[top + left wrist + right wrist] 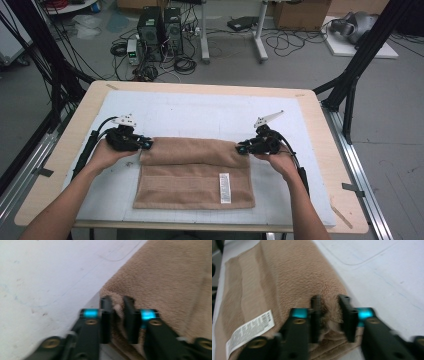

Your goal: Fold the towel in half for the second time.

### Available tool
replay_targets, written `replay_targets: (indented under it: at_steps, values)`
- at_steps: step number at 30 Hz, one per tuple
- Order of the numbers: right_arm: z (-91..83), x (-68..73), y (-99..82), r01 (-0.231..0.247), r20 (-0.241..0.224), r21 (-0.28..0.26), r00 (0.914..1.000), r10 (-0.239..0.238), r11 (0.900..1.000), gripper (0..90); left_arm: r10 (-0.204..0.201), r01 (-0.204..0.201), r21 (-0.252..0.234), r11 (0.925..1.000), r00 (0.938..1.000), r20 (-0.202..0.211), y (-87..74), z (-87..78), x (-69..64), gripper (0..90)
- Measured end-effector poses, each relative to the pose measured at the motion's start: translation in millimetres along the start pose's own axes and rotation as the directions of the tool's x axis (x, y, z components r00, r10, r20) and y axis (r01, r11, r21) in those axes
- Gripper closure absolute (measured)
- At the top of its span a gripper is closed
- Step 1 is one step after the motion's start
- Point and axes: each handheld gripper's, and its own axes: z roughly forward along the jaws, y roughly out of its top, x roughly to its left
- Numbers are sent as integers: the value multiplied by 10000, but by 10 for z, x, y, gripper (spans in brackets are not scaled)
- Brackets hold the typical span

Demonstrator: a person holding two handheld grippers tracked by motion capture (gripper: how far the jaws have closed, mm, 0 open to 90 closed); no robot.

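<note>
A tan towel (195, 175) lies on the white mat (200, 112), with its far part folded toward me over the rest. A white label (225, 188) shows on the lower layer. My left gripper (149, 144) is at the left end of the fold and my right gripper (240, 148) at the right end. In the left gripper view the jaws (117, 302) are shut on a pinch of the towel's (170, 277) corner. The right gripper view has the jaws (330, 301) shut on a tuft of towel (287, 277), with the label (249, 331) at lower left.
The mat covers most of a wooden table (314, 120). Black frame posts (365, 50) rise at both far corners. Computer towers (160, 27) and cables sit on the floor beyond the table. Bare mat (387, 272) lies beyond the towel.
</note>
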Motion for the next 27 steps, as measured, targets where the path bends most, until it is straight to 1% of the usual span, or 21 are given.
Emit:
replay_targets:
  at_steps: [2, 3, 5, 6, 7, 8, 9, 10, 11, 12, 13, 14, 15, 16, 18, 20, 21, 22, 23, 25, 27]
  values:
    - [-60, 59, 16, 227, -80, -38, 9997, -227, 9997, 799, 192, -190, -308, 9993, 9998, 91, 24, -119, -69, 841]
    - [-104, 101, 27, 451, -134, -127, 9989, -453, 9989, 803, 339, -334, -456, 9984, 9994, 121, 32, -197, -107, 842]
    - [-214, 229, 47, 861, -233, -293, 9960, -867, 9959, 803, 661, -642, -760, 9950, 9976, 225, 38, -366, -228, 843]
    - [-278, 315, 48, 1084, -392, -350, 9932, -1098, 9935, 803, 933, -898, -876, 9921, 9949, 375, 28, -455, -310, 842]
    - [-345, 408, 38, 1266, -669, -397, 9894, -1290, 9912, 800, 1184, -1116, -1022, 9885, 9910, 629, 1, -539, -407, 841]
    - [-406, 511, 19, 1520, -1035, -523, 9822, -1568, 9870, 789, 1388, -1278, -1072, 9860, 9849, 1033, -34, -609, -501, 837]
    - [-457, 611, -11, 1824, -1362, -661, 9723, -1899, 9810, 762, 1558, -1420, -1032, 9845, 9777, 1410, -71, -666, -583, 825]
    - [-501, 684, -40, 2024, -1576, -796, 9643, -2128, 9761, 707, 1683, -1525, -1036, 9829, 9716, 1664, -106, -712, -648, 776]
    - [-534, 723, -64, 1949, -1883, -982, 9593, -2106, 9759, 672, 1703, -1537, -1031, 9827, 9691, 1786, -134, -748, -696, 693]
    - [-555, 730, -79, 1882, -2106, -1191, 9547, -2100, 9749, 647, 1783, -1610, -1042, 9814, 9661, 1866, -152, -776, -723, 638]
    - [-570, 723, -90, 1844, -2068, -1222, 9563, -2067, 9752, 622, 1793, -1610, -1086, 9810, 9657, 1879, -164, -798, -737, 612]
    - [-570, 693, -93, 1724, -1891, -1217, 9627, -1933, 9775, 607, 1735, -1557, -1092, 9817, 9683, 1797, -166, -804, -726, 596]
    - [-550, 652, -92, 1547, -1736, -1190, 9693, -1740, 9808, 597, 1625, -1466, -1056, 9835, 9732, 1628, -164, -796, -704, 575]
    - [-522, 617, -88, 1423, -1575, -1028, 9749, -1574, 9845, 593, 1536, -1386, -1062, 9846, 9769, 1488, -163, -779, -675, 568]
    - [-442, 556, -68, 1218, -923, -768, 9874, -1287, 9896, 561, 1351, -1247, -1020, 9869, 9855, 1027, -156, -704, -603, 568]
    - [-353, 484, -46, 1006, -164, -532, 9947, -1016, 9935, 532, 1142, -1101, -802, 9907, 9923, 477, -151, -597, -515, 563]
    - [-313, 445, -37, 995, 224, -425, 9949, -987, 9941, 525, 995, -981, -753, 9923, 9949, 156, -149, -541, -475, 561]
    - [-278, 409, -33, 958, 620, -298, 9937, -938, 9950, 504, 927, -937, -673, 9933, 9955, -184, -149, -483, -439, 559]
    - [-244, 375, -31, 833, 964, -253, 9921, -805, 9962, 489, 828, -845, -625, 9945, 9961, -296, -148, -428, -399, 559]
    - [-173, 304, -33, 676, 1296, -92, 9894, -659, 9977, 453, 752, -790, -482, 9957, 9942, -763, -150, -318, -334, 557]
    - [-99, 242, -37, 461, 1430, -18, 9887, -454, 9989, 428, 526, -561, -373, 9977, 9947, -881, -157, -195, -260, 533]
